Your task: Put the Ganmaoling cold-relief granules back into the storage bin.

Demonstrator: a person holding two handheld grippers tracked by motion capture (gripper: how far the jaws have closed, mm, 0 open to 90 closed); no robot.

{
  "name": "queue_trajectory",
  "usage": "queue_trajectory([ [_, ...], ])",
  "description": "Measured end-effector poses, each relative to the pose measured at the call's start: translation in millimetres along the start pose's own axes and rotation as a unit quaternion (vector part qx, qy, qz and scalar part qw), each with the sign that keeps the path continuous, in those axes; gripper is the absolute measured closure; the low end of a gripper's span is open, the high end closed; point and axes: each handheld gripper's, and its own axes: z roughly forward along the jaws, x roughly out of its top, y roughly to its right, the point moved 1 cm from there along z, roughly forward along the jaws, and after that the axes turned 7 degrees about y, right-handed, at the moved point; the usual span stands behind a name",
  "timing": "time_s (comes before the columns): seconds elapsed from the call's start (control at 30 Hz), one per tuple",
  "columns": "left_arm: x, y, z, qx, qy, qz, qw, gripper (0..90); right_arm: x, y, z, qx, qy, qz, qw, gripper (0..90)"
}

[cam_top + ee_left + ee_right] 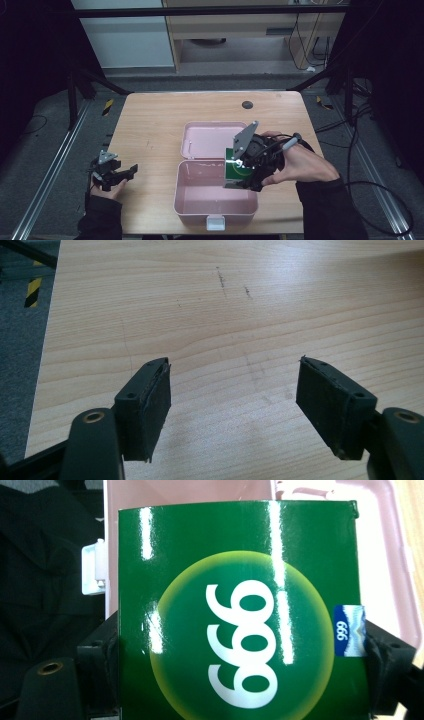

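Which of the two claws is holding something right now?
The right claw, over the open pink box: its jaws clamp the sides of a green carton marked 999. The left claw is open over bare table.

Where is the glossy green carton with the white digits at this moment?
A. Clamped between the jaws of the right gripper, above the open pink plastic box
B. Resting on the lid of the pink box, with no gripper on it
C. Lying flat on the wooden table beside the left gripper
A: the right gripper is shut on the glossy green carton, jaws pressing its two sides, above the open pink plastic box; the left gripper is open over bare wood.
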Motion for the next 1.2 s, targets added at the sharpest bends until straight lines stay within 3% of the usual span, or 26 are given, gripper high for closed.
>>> queue_trajectory([
  [0.3,0.4,-0.1,-0.4,0.001,0.001,0.000,1.0000,29.5,-2.0,-0.3,16.2,-0.006,-0.006,-0.003,1.0000,16.0],
  [0.77,0.8,0.3,-0.9,0.001,0.002,0.001,1.0000,29.7,-15.9,-3.6,38.1,0.021,-0.013,0.004,0.9997,16.0],
  [1.2,0.8,0.7,-0.8,0.001,0.002,0.001,1.0000,29.8,-27.1,-8.3,62.4,0.032,-0.030,-0.012,0.9990,15.8],
])
